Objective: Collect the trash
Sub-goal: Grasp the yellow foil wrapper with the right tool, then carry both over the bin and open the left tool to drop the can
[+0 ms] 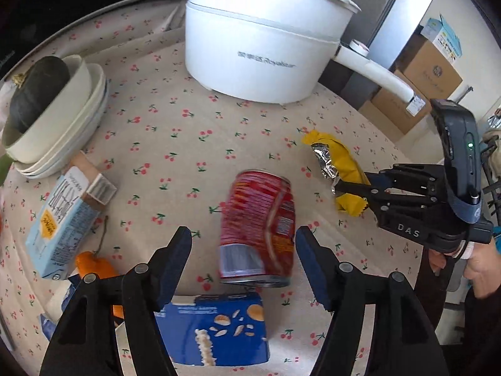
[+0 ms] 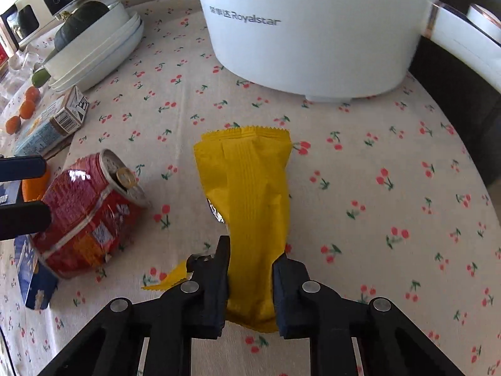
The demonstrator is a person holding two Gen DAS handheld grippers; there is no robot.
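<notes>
currently, my right gripper (image 2: 250,282) is clamped on the near end of the yellow foil-lined snack wrapper (image 2: 247,194), both fingers pressed against its sides. in the right wrist view the wrapper runs from the fingers toward 12 o'clock, with its crimped far edge pointing at the white royalstar electric pot (image 2: 313,31). a strip of silver lining shows on its 9 o'clock edge.

my left gripper (image 1: 244,247) is spread wide, nothing between its blue-padded fingers (image 1: 175,260). in the left wrist view the dented red drink can (image 1: 260,228) lies on its side in the gap between them, touching neither pad. its opened top faces the pot in the right wrist view.

a blue snack box (image 1: 216,329) lies at 6 o'clock of the can, just beside its base. a light blue drink carton (image 1: 65,216) lies at 9 o'clock of the can, well apart. stacked white bowls (image 1: 62,125) holding a dark green squash (image 1: 37,94) sit at 10 o'clock. everything rests on the cherry-print tablecloth (image 1: 188,131).
</notes>
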